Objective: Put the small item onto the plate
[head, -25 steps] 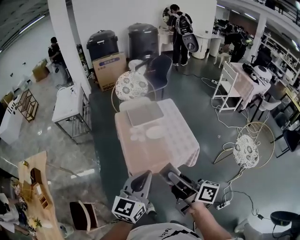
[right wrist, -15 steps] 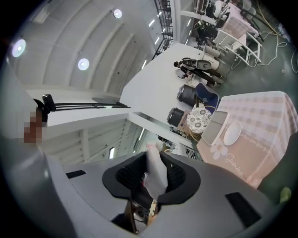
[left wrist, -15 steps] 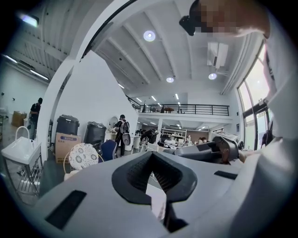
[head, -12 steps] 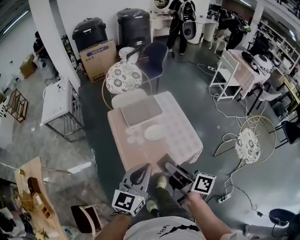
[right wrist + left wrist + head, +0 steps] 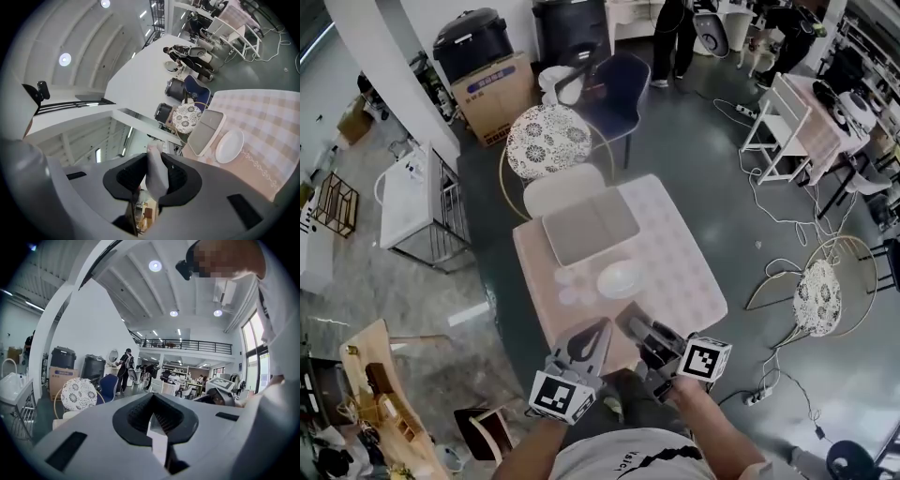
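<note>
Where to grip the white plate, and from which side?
Best pinch the rim of the white plate at its near-right edge, one jaw above and one below. It lies flat and shallow, so only the raised rim offers a hold. The grey tray sits just behind it and pale discs lie at its left; the near-right is open cloth.

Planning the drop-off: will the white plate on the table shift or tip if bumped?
The plate looks shallow and wide, so tipping seems unlikely. It sits on a tablecloth, which probably damps sliding. It looks rigid, possibly breakable.
</note>
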Available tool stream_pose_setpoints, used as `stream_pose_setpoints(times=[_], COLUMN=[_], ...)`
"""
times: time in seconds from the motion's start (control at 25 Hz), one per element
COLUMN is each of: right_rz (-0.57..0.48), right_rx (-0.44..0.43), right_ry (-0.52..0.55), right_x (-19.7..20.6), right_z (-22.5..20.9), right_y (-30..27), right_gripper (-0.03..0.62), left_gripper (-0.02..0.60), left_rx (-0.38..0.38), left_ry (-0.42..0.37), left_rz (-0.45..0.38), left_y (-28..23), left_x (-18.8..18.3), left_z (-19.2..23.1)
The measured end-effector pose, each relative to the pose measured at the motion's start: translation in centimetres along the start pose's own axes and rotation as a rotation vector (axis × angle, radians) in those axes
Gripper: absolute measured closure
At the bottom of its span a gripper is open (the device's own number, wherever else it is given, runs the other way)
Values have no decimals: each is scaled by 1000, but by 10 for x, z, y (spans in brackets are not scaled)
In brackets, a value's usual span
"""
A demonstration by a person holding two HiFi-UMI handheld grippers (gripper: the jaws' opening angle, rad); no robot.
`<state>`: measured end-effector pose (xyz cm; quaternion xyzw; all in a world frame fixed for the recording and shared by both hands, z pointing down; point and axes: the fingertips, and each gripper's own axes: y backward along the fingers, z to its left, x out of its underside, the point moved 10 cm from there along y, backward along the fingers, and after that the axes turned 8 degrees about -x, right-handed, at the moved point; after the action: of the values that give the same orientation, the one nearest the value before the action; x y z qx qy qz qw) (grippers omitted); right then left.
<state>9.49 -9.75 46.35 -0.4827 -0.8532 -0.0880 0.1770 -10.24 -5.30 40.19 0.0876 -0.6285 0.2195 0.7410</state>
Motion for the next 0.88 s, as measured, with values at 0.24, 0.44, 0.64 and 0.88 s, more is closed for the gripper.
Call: stream_pose_setpoints(times=[0.24, 0.44, 0.64, 0.88], right_rz=[40, 23, 5, 5], right_rx=[90, 165, 235, 302], right_ry=[-75, -117, -162, -192], right_x=[-9, 2, 16, 22], right_z=[-75, -128, -172, -214], right_y=[-36, -56, -69, -84], right_gripper=[493, 493, 493, 494], left_gripper=[578, 577, 578, 578], left_rx=[-11, -3, 36, 54], left_ry=[11, 55, 70, 88], left_rz=[59, 96, 134, 153], left_y=[-42, -59, -71, -88], left_x=[27, 61, 96, 125], left_z=[33, 61, 78, 96])
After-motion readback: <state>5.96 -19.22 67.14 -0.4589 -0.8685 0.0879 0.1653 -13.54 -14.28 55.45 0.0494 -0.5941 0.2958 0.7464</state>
